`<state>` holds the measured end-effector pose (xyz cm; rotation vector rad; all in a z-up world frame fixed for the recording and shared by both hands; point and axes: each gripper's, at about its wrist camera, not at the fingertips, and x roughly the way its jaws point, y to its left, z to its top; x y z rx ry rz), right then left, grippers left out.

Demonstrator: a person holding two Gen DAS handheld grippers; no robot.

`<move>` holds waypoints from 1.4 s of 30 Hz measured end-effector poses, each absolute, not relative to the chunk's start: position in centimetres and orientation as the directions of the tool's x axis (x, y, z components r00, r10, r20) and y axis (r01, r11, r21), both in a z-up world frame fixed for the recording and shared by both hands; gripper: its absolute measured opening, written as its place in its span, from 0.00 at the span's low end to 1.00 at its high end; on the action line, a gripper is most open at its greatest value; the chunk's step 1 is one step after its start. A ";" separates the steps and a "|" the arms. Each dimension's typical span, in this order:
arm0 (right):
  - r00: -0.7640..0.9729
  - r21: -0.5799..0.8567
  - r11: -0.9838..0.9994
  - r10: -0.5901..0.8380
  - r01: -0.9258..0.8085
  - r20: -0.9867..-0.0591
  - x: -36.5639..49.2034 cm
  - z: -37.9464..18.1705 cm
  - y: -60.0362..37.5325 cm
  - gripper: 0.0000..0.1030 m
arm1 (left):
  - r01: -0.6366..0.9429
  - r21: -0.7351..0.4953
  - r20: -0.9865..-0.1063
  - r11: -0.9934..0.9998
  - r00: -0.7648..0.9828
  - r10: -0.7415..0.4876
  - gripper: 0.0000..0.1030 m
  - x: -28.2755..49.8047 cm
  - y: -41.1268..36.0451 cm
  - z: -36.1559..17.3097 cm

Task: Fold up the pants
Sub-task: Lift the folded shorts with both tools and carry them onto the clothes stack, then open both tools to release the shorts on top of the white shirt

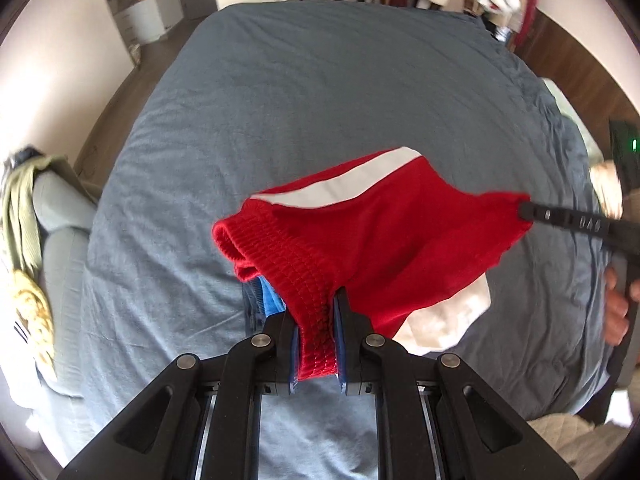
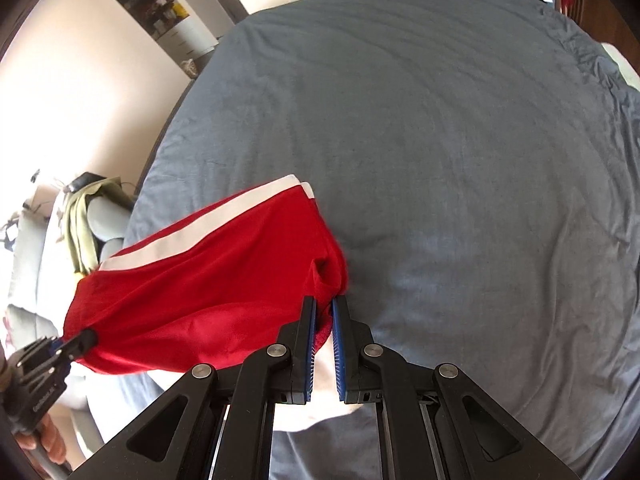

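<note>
**Red pants held aloft between two grippers, ready to be laid down**

The wide bed covered in a wrinkled grey-blue sheet (image 2: 460, 140) fills both views and serves as the folding surface. Above its near edge hang the red knit pants with a white side stripe (image 1: 384, 240), stretched in the air between both tools, apparently clear of the sheet. The left hand-held gripper (image 1: 316, 320) is pinching the ribbed elastic waistband between its blue pads; the right hand-held gripper (image 2: 324, 312) is pinching a bunched red edge at the other end. A pale cloth (image 1: 448, 320) lies beneath the pants, and some blue fabric (image 1: 270, 300) shows just beside the waistband.

The step in hand looks like lifting and spreading the garment. Next, it likely needs lowering flat onto the sheet, kept taut so the legs lie smooth before folding
</note>
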<state>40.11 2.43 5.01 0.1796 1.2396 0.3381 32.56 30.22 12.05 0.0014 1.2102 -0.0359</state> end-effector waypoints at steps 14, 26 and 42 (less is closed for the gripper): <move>0.172 0.185 0.973 0.207 -0.137 -0.963 41.5 -0.8 4.1 0.09 | -0.031 0.001 -0.984 1.000 0.177 0.007 0.21 34.6 32.4 5.1; 0.087 0.134 0.978 0.149 -0.158 -0.985 38.7 -3.6 4.4 0.09 | -0.074 0.067 -0.983 0.995 0.167 0.078 0.54 33.2 32.8 3.1; 0.275 0.050 0.984 0.097 -0.171 -0.957 35.0 1.7 3.0 0.46 | -0.053 0.218 -0.915 0.975 0.337 0.223 0.66 30.3 31.3 8.8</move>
